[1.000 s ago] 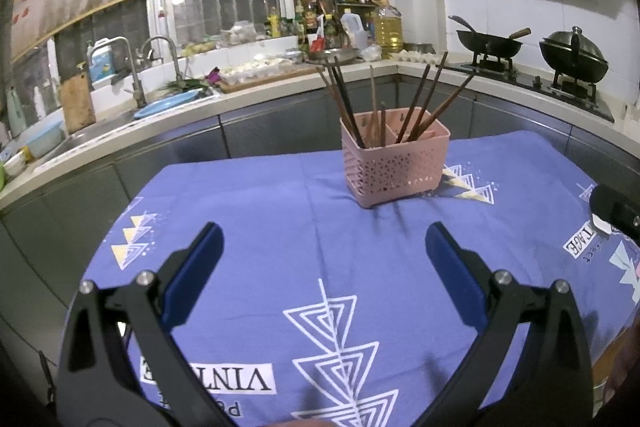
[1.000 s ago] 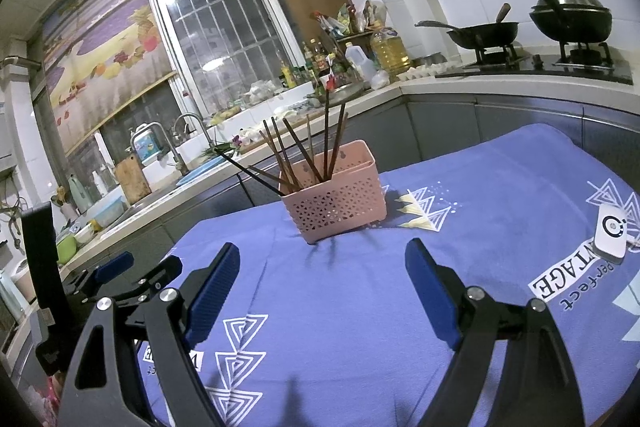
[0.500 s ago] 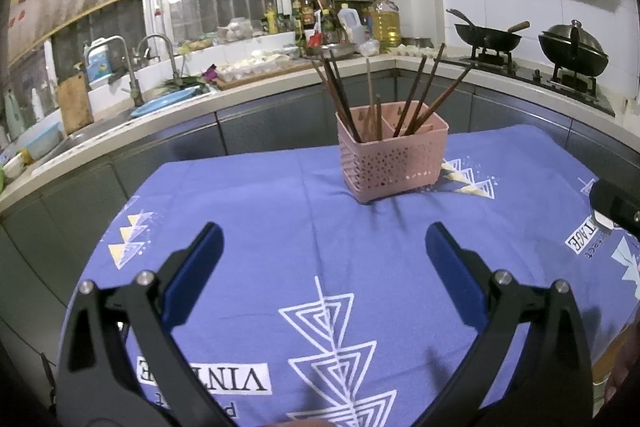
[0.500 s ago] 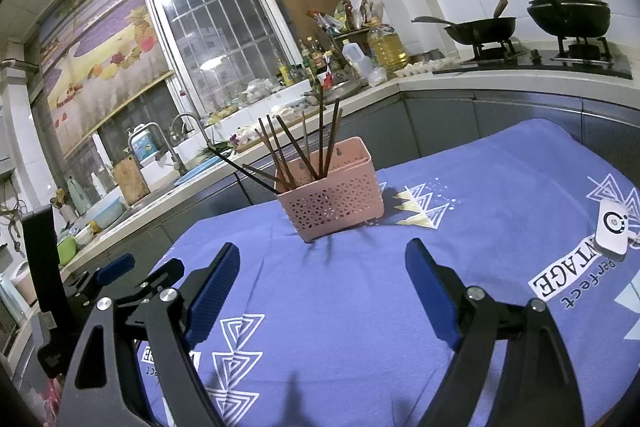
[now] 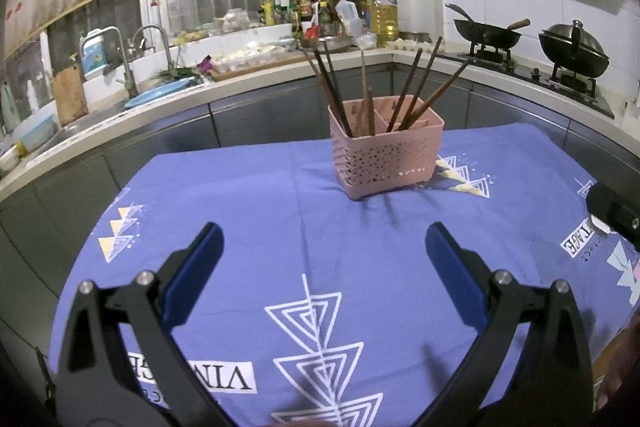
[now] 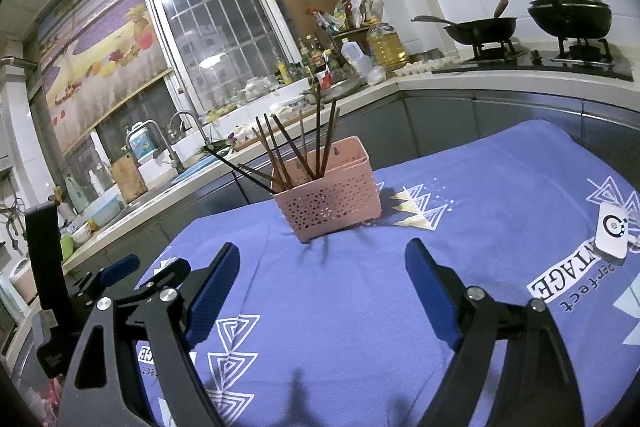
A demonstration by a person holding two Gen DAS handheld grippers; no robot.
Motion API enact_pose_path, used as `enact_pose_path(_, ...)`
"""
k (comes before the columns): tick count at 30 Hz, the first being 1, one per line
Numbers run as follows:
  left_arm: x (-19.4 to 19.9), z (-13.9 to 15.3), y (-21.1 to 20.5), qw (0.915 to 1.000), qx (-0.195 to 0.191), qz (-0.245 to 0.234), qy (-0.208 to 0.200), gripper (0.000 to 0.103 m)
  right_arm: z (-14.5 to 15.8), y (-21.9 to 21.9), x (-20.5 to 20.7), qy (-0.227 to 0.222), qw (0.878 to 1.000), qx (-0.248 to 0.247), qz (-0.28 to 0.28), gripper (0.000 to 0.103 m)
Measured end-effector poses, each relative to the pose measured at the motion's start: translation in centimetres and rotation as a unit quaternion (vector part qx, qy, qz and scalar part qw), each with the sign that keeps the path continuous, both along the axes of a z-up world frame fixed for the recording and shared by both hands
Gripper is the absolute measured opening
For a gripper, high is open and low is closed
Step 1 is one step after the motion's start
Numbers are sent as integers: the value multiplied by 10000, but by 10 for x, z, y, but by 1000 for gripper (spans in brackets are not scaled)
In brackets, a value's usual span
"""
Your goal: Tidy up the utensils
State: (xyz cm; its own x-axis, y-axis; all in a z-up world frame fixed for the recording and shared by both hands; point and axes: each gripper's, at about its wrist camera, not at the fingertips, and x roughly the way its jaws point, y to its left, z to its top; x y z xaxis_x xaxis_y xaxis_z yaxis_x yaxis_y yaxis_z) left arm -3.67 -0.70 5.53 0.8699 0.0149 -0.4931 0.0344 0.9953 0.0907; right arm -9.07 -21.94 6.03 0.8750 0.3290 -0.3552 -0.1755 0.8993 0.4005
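Observation:
A pink perforated utensil basket stands on the blue patterned tablecloth. Several dark wooden chopsticks stand in its two compartments and lean outward. It also shows in the right wrist view with its chopsticks. My left gripper is open and empty, above the cloth in front of the basket. My right gripper is open and empty, also short of the basket. The left gripper shows at the left of the right wrist view.
A white remote-like device lies on the cloth at the right. A kitchen counter with a sink, bottles and two woks on a stove runs behind the table. The table edge drops off at the left.
Both grippers have risen and tilted slightly, so the basket sits lower in both views. Jaws stay open. The basket and chopsticks have not moved.

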Motion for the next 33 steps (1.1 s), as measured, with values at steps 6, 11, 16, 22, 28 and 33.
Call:
enact_pose_path(6, 8, 1, -6, 10000, -21, 12, 71, 97, 4, -1, 4, -41, 10000, -40, -33, 84)
enact_pose_path(11, 13, 4, -7, 9999, -91, 79, 61, 97, 10, -2, 8, -63, 9999, -78, -7, 84)
enact_pose_path(16, 17, 7, -13, 9998, -101, 164, 49, 97, 15, -3, 12, -110, 9998, -169, 52, 84)
enact_pose_path(22, 20, 10, -21, 9998, -52, 167, 47, 97, 18, -7, 12, -155, 9997, -177, 70, 84)
enact_pose_path(28, 23, 14, -30, 9999, -19, 167, 34, 97, 21, -14, 16, -159, 9997, -152, 86, 84)
enact_pose_path(33, 25, 17, -36, 9999, -14, 155, 13, 97, 23, -17, 16, -171, 9997, -148, 73, 84)
